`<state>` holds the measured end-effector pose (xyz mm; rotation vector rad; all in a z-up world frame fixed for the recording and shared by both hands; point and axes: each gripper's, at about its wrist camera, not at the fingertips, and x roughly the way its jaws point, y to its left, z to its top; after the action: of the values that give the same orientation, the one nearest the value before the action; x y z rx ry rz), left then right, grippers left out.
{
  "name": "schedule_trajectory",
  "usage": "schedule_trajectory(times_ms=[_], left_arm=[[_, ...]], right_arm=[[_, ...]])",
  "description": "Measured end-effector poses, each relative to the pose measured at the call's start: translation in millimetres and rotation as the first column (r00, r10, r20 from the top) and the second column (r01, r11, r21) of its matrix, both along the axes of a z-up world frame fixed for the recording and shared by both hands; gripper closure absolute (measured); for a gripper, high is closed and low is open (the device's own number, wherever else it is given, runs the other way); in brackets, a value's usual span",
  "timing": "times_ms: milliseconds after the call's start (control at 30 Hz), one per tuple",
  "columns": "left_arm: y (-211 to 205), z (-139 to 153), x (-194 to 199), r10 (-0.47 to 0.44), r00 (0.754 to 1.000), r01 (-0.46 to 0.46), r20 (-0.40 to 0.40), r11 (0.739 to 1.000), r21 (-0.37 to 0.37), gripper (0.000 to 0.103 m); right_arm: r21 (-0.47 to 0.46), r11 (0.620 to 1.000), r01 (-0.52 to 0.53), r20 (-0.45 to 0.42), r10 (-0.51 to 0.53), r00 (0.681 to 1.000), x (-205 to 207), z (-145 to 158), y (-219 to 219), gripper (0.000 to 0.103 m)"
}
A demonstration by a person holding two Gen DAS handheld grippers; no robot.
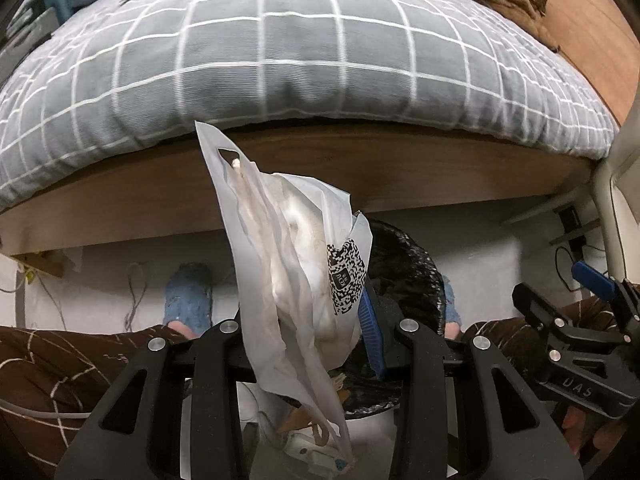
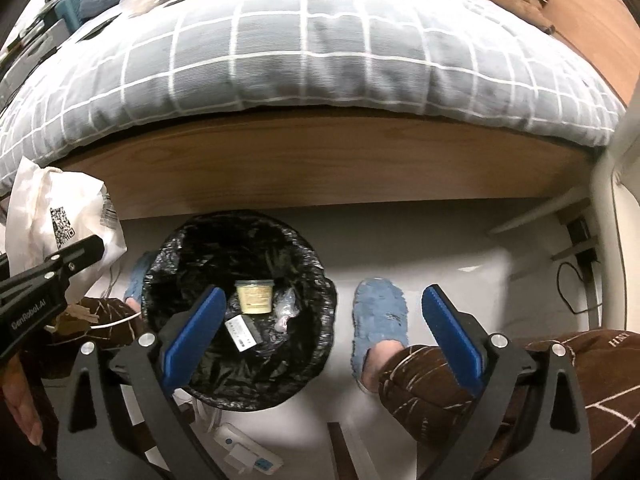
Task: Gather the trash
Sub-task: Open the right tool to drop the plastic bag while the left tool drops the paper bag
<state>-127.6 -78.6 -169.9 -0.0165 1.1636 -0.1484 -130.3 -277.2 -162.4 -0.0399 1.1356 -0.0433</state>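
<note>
Left gripper point(image 1: 320, 344) clamped on white plastic bag point(image 1: 288, 260), probably for dropping into bin point(image 2: 240, 312); right gripper point(image 2: 324, 332) held wide, empty.

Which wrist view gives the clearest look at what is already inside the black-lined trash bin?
The right wrist view: it looks down into the black-lined round trash bin, showing a cream tub and a small labelled packet. In the left wrist view the held white plastic bag covers most of the bin, hiding its contents.

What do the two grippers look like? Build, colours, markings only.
Both are black plastic linkage frames with silver rivets and ribbed blue finger pads. The left gripper carries white "GenRobot.AI" lettering; the right gripper has embossed "UAS". No cables visible on either.
</note>
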Motion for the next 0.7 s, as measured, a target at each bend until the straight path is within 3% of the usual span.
schedule_trajectory(times_ms=[433, 700], left_arm=[[-33.6, 1.4, 3.1, -0.044, 0.999, 0.044, -0.005, 0.999, 0.004, 0.064], [-34.7, 2.3, 0.3, -0.041, 0.999, 0.04, 0.018, 0.998, 0.044, 0.033]], right_arm=[[0.003, 0.998, 0.063, 0.013, -0.063, 0.998, -8.0, 3.3, -29.7, 0.008], [0.017, 0.998, 0.065, 0.026, -0.066, 0.997, -7.8, 7.0, -31.1, 0.008]])
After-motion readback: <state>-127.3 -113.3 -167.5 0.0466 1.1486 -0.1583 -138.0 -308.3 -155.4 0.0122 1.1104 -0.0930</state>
